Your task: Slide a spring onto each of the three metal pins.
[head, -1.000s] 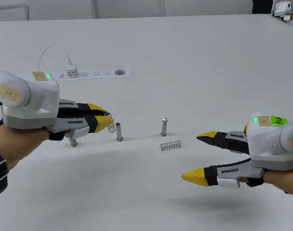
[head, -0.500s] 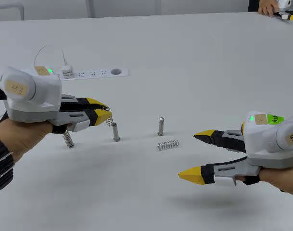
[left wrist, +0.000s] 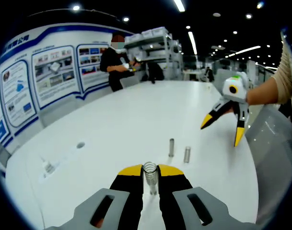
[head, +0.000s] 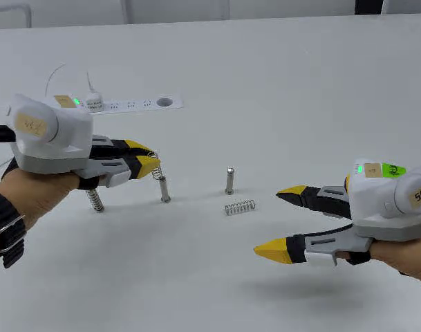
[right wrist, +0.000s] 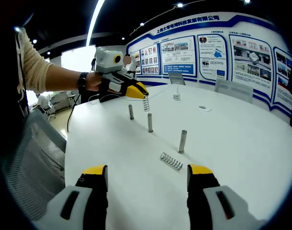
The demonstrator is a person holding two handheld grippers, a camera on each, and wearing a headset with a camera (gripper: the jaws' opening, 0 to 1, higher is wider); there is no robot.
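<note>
Left gripper (head: pixel 152 158) pinches 1 spring (left wrist: pixel 149 175) (coil end-on in its own view).

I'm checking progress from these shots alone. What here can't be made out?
Head view: top of the left pin, covered by the left gripper.
Head view: upper end of the held spring, behind the fingers.
Head view: whether the held spring touches the middle pin, too small.

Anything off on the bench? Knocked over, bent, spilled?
Nothing stands out. Middle pin and right-hand pin stand upright; loose spring lies flat beside the right-hand pin; left gripper grips a second spring.
</note>
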